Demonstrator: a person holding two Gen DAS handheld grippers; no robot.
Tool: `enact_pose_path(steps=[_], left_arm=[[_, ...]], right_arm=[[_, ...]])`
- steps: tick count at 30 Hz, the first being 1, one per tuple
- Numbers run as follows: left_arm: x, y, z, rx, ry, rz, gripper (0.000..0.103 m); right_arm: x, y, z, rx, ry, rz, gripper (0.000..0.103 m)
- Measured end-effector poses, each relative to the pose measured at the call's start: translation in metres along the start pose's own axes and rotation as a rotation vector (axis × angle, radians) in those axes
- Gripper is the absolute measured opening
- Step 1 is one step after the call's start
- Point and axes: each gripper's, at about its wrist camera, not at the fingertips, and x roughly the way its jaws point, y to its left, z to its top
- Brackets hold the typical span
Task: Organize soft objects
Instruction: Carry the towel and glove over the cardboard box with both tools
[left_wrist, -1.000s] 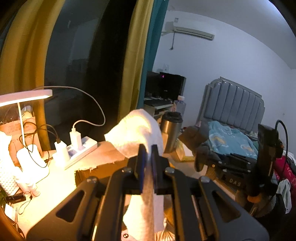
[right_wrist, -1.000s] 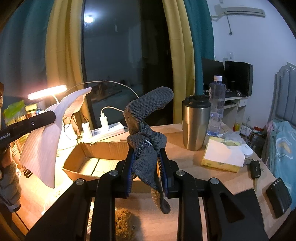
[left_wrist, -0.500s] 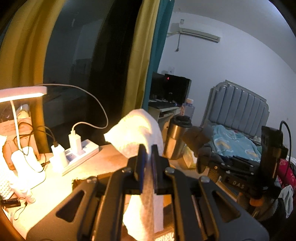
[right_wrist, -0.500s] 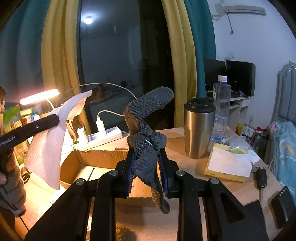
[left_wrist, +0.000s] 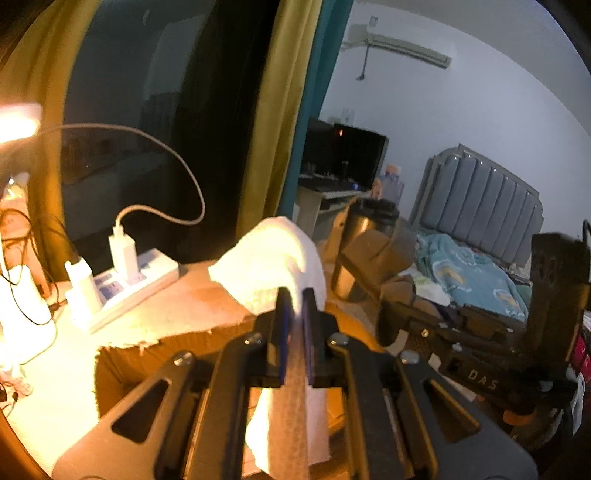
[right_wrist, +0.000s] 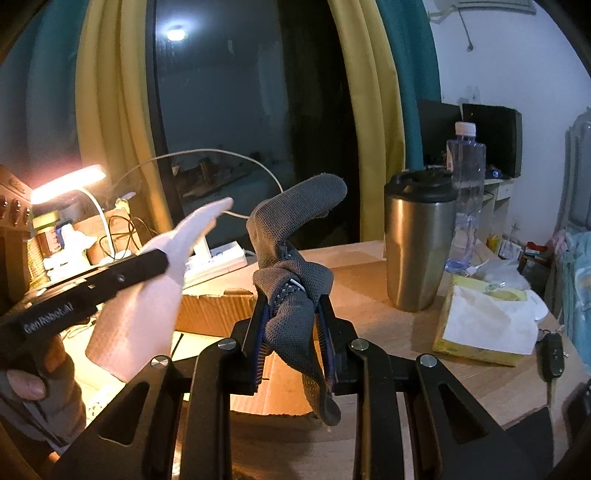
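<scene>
My left gripper (left_wrist: 294, 295) is shut on a white cloth (left_wrist: 275, 254) that hangs from the jaws above an open cardboard box (left_wrist: 162, 350). In the right wrist view the left gripper (right_wrist: 162, 260) and its white cloth (right_wrist: 147, 306) are at the left, over the box (right_wrist: 218, 310). My right gripper (right_wrist: 291, 299) is shut on a grey knitted glove (right_wrist: 291, 236), held above the box's near edge. The glove sticks up and droops below the jaws. In the left wrist view the right gripper (left_wrist: 388, 317) is at the right.
A steel tumbler (right_wrist: 419, 240), a water bottle (right_wrist: 465, 177), a tissue pack (right_wrist: 484, 321) and a car key (right_wrist: 552, 356) are on the wooden table (right_wrist: 369, 266) at the right. A power strip (left_wrist: 125, 284), cables and a lit lamp (right_wrist: 66, 181) are at the left.
The left gripper with the white cloth has moved closer to the right gripper, over the box. The right gripper still holds the glove in about the same place.
</scene>
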Motion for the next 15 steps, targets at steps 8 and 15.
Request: enact_pose_path(steps=[8,15], left_arm=[[0.041,0.001,-0.015,-0.021,0.123,0.016,0.006],[0.07,0.0,-0.026,-0.028,0.252,0.02,0.007]], right_arm=[[0.022,-0.005,-0.009,0.014,0.05,0.019,0.027],[0.033,-0.005,-0.016,0.017,0.088,0.03,0.027]])
